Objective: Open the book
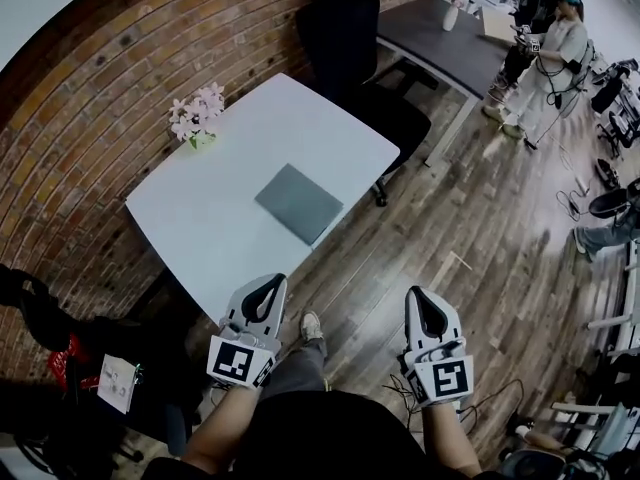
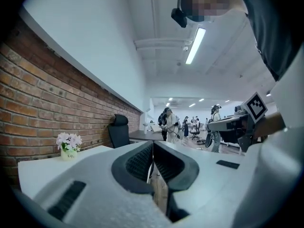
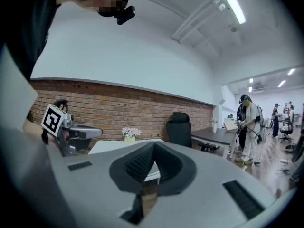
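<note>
Open-plan office, brick wall at left. On the white table (image 1: 200,213), a closed grey book (image 1: 298,203), lying flat toward the edge nearest the wooden floor and well apart from the small pot of pale flowers (image 1: 197,120) at the far corner. Below the table in the head view, the left gripper (image 1: 268,283) and the right gripper (image 1: 420,296), side by side, held roughly level, short of the table and touching nothing. Jaws of each pressed together with nothing between them, plain in both gripper views.

Judged as the approach, with the opening itself not yet begun. To do it well: close in on the table first, then part one pair of jaws before reaching the cover. Come in low and level at the book's free edge, not the spine; no telling one from the other at this range. Slip a single jaw tip under the cover alone, lift a little, then swing it over toward the spine. Steady the rest of the book lightly with the other gripper, against sliding on the smooth tabletop. Keep any push directed away from the table edge, for fear of sending the book over it.
</note>
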Action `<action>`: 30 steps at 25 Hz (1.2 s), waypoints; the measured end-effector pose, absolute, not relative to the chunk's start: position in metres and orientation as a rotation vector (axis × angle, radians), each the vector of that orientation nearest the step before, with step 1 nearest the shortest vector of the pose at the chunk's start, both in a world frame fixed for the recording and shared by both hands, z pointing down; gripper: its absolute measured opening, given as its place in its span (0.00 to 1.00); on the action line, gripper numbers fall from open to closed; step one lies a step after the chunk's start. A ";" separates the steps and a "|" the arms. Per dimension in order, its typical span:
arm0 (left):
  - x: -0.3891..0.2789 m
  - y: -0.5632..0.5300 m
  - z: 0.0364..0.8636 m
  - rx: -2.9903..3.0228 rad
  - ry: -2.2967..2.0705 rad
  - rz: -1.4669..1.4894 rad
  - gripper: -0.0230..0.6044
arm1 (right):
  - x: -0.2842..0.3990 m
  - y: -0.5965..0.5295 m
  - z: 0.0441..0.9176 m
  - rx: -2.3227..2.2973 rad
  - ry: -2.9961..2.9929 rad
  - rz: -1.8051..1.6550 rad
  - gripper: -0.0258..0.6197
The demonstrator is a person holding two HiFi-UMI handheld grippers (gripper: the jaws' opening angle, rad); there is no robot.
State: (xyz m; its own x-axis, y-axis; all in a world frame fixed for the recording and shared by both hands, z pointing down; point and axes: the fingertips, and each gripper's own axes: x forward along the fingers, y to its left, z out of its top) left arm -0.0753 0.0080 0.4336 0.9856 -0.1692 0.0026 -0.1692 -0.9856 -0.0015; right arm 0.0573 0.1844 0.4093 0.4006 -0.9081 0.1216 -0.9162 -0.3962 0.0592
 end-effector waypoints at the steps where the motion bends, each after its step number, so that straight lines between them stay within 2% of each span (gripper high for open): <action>1: -0.065 -0.003 0.433 -3.130 0.265 -0.007 0.08 | 0.068 0.172 0.406 2.523 -1.660 0.104 0.06; 12: -0.005 -0.084 0.438 -3.174 0.301 -0.036 0.08 | 0.126 0.069 0.389 2.452 -1.726 0.106 0.06; 30: 0.028 -0.099 0.450 -3.066 0.605 -0.157 0.08 | 0.179 0.003 0.377 2.258 -2.033 0.051 0.06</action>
